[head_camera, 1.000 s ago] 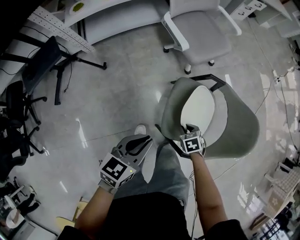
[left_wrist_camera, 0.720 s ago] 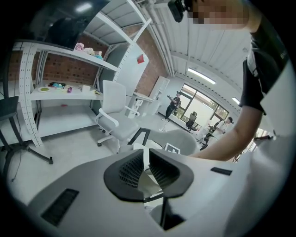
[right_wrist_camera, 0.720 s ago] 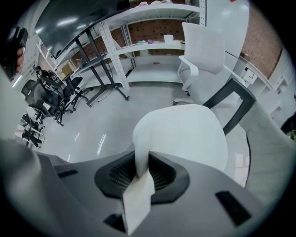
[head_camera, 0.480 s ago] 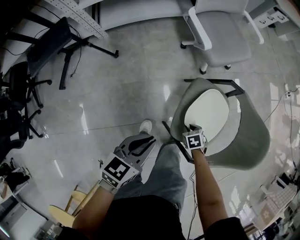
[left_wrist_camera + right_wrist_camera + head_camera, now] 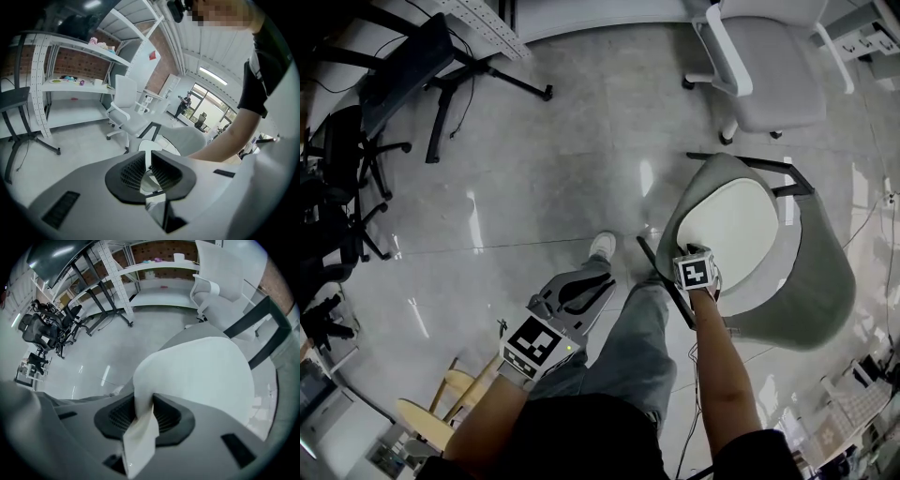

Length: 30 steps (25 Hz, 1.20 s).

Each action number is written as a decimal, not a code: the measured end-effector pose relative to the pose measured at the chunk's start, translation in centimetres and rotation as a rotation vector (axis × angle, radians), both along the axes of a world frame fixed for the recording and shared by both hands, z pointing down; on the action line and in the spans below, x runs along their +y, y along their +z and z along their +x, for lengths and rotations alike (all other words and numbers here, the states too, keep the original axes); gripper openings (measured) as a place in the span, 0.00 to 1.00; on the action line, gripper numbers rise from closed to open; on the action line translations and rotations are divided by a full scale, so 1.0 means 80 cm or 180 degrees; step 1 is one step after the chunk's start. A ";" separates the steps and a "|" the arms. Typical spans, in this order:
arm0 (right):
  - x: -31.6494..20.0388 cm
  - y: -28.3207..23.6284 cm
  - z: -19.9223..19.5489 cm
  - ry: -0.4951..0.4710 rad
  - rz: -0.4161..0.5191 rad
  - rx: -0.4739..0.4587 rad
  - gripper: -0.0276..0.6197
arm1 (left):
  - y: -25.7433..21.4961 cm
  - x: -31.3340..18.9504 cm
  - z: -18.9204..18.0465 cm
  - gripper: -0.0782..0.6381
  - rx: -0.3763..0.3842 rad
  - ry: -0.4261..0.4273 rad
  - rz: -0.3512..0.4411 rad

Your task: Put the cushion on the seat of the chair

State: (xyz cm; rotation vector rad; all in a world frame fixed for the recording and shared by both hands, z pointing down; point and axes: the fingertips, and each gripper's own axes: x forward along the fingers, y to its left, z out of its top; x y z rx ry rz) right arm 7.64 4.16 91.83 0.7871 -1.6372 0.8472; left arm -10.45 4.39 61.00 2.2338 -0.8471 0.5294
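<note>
A white cushion (image 5: 727,225) lies in the seat of the grey shell chair (image 5: 825,281), which has black legs. My right gripper (image 5: 698,253) points steeply down at the cushion's near edge. In the right gripper view a fold of the cushion (image 5: 201,376) stands pinched between the jaws of my right gripper (image 5: 143,413), which are opening. My left gripper (image 5: 595,283) hangs over the person's leg, left of the chair. In its own view my left gripper (image 5: 150,171) has its jaws together with nothing between them, and it looks toward the chair (image 5: 192,138).
A white office chair (image 5: 769,66) stands just beyond the grey chair. A black stand (image 5: 441,75) and black office chairs (image 5: 328,187) line the left side. A wooden stool (image 5: 441,412) is at the lower left. The person's shoe (image 5: 602,246) is on the glossy floor.
My right gripper has come down with the cushion, which now lies flatter in the seat. My left gripper has sunk a little. The head view has shifted, so the chair sits further right.
</note>
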 end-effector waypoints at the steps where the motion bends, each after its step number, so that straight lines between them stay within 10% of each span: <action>1: 0.005 0.005 0.001 0.0023 -0.0082 0.0027 0.22 | 0.003 0.002 -0.003 0.15 -0.0007 -0.0009 -0.0020; 16: 0.016 -0.014 -0.011 0.0295 -0.0251 -0.0265 0.36 | -0.015 -0.002 -0.016 0.15 0.0057 0.0064 0.0081; 22: -0.017 -0.072 -0.006 0.0388 0.0072 -0.0370 0.35 | -0.040 -0.007 -0.007 0.15 0.0085 0.0195 0.0241; 30: -0.084 -0.211 -0.017 0.0475 0.0878 -0.0640 0.11 | -0.078 -0.034 0.011 0.15 0.0238 0.0273 0.0412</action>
